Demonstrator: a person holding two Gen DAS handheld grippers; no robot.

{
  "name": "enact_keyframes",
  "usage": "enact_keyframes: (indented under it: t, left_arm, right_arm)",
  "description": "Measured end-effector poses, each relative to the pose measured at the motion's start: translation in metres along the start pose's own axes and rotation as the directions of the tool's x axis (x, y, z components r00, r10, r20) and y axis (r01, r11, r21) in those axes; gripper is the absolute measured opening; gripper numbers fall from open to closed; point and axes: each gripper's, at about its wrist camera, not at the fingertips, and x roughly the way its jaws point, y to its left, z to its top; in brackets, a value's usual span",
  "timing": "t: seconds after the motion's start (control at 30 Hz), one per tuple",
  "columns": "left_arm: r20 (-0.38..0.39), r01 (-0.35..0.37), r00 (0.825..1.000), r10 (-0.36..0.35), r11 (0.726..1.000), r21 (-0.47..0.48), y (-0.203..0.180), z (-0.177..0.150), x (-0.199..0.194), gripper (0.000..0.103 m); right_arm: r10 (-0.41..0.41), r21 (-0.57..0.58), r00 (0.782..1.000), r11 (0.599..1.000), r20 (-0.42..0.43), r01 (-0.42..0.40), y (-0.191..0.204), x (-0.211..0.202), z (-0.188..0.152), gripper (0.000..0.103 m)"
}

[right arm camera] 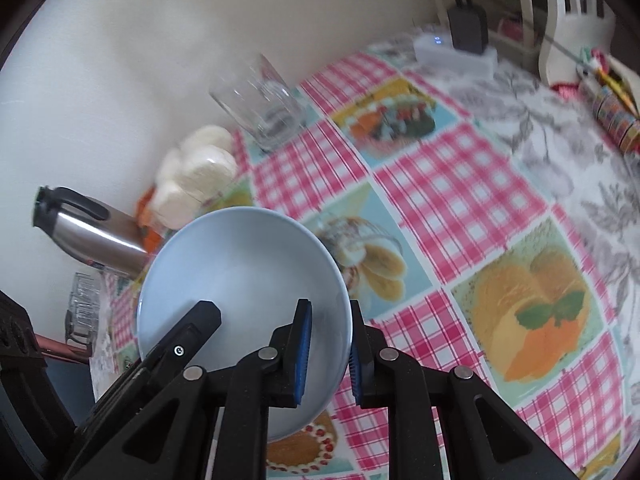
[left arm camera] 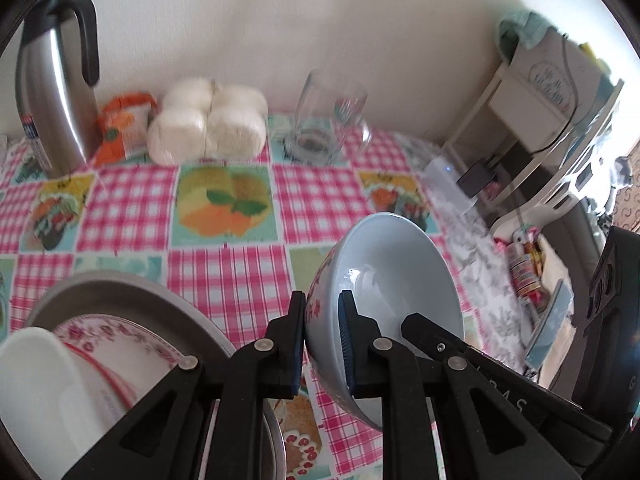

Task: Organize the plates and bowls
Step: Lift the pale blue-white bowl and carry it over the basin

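A light blue bowl (left arm camera: 392,276) with a red flower pattern outside is tilted above the table. My left gripper (left arm camera: 323,340) is shut on its rim, one finger inside, one outside. In the right wrist view the same bowl (right arm camera: 240,276) fills the lower left, and my right gripper (right arm camera: 330,354) is shut on the opposite rim. The other gripper's black finger (right arm camera: 192,340) reaches into the bowl. At lower left of the left wrist view lies a stack of plates: a grey plate (left arm camera: 132,292), a pink-flowered plate (left arm camera: 120,336) and a white dish (left arm camera: 36,376).
The table has a pink checked cloth with fruit pictures (left arm camera: 228,208). At the back stand a steel thermos jug (left arm camera: 52,92), an orange packet (left arm camera: 124,128), a wrapped pack of white rolls (left arm camera: 208,124) and a clear glass (left arm camera: 324,120). A white shelf (left arm camera: 536,120) stands at right.
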Motion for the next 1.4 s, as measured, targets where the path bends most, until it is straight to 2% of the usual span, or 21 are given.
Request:
enact_keyframes:
  t: [0.27, 0.87, 1.1, 1.4]
  left_arm:
    - [0.087, 0.041, 0.995, -0.04, 0.999, -0.01, 0.005, 0.009, -0.047, 0.017]
    - [0.207, 0.071, 0.976, -0.063, 0.997, -0.028, 0.03, -0.003, -0.133, 0.017]
    - [0.224, 0.086, 0.972, -0.067, 0.993, -0.077, 0.052, -0.01, -0.149, 0.017]
    - [0.222, 0.087, 0.974, -0.049, 0.982, -0.166, 0.093, -0.019, -0.159, 0.017]
  right_arm:
    - [0.06, -0.047, 0.993, 0.997, 0.102, -0.055, 0.029, -0.047, 0.003, 0.018]
    - [0.141, -0.148, 0.965, 0.983, 0.222, -0.11, 0.085, -0.113, -0.027, 0.018]
    - [0.168, -0.183, 0.962, 0.975, 0.217, -0.129, 0.104, -0.119, -0.04, 0.018]
    - [0.183, -0.232, 0.968, 0.963, 0.17, -0.141, 0.134, -0.104, -0.058, 0.018]
